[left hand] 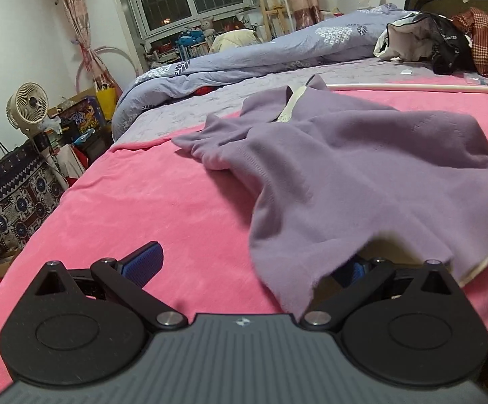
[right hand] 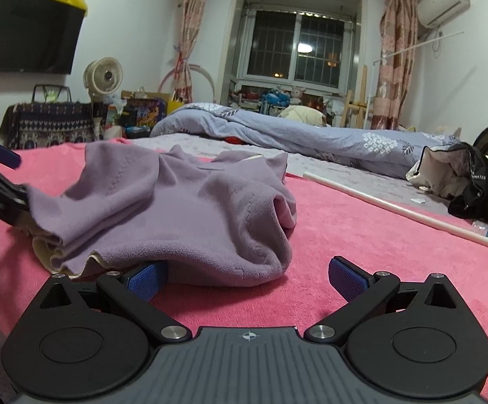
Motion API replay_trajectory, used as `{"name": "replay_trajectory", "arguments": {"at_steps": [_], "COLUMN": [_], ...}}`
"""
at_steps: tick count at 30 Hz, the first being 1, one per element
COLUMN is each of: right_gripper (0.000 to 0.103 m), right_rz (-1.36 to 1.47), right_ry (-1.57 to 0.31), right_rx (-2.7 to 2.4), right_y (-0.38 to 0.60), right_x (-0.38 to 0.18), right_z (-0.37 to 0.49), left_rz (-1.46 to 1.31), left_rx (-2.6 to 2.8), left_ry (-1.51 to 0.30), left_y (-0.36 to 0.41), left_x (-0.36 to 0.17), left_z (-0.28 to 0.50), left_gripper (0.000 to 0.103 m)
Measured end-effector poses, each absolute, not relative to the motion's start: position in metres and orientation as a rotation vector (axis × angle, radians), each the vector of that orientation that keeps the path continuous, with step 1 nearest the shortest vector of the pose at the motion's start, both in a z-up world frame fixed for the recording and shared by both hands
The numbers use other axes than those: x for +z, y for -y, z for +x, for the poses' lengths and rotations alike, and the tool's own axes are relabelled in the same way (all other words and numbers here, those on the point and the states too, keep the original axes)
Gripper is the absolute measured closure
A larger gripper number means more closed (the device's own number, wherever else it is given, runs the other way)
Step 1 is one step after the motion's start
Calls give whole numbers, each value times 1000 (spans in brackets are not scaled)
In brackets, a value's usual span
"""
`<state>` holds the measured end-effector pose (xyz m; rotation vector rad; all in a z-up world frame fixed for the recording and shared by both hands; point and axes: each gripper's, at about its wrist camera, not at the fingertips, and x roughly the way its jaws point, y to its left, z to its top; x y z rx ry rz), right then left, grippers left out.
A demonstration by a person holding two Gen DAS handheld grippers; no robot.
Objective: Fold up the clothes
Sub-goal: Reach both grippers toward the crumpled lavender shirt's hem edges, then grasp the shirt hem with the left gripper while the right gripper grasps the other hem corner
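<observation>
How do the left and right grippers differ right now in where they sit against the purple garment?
The left gripper has its right finger tucked under the purple garment's near hem; the right gripper has its left finger under the bunched near edge. The left gripper's free finger lies over bare pink blanket left of the cloth, the right gripper's free finger to its right. Both are wide open, gripping nothing.
</observation>
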<state>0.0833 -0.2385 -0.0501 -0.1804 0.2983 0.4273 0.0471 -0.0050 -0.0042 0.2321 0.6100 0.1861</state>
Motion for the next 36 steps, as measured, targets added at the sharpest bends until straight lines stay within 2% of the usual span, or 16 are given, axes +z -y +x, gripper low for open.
{"name": "replay_trajectory", "arguments": {"at_steps": [4,6,8,11,14,16,18,19,21,22,23,36], "right_gripper": [0,0,0,0,0,0,0,0,0,0,0,0], "right_rz": [-166,-157,-141,-99,-57,-59,-76,-88,-95,-98,-104,-216], "right_ry": [-286,-281,-277,-289,-301,-302,-294,-290,-278,-268,-253,-213], "right_rx": [420,414,414,428,439,445,450,455,464,467,471,554], "right_y": [243,246,249,250,250,248,244,242,238,237,235,201], "right_x": [-46,-44,-42,-39,-39,-39,-38,-37,-36,-35,-34,-33], "right_z": [81,79,78,80,81,79,76,73,67,63,59,38], "left_rz": [209,158,68,-80,0,8,-4,-10,-48,-77,-107,-235], "left_rx": [220,240,222,151,144,125,114,128,152,154,151,296], "left_ry": [-622,-620,-634,-684,-661,-657,-656,-652,-646,-648,-653,-504], "left_y": [4,-4,-16,-31,-23,-20,-20,-22,-29,-33,-37,-100], "left_x": [-8,-5,-6,-15,-15,-13,-9,-7,-4,-2,-1,45], "left_z": [61,61,60,57,51,48,48,49,49,51,52,38], "left_gripper": [0,8,12,12,13,22,41,46,71,79,95,98]}}
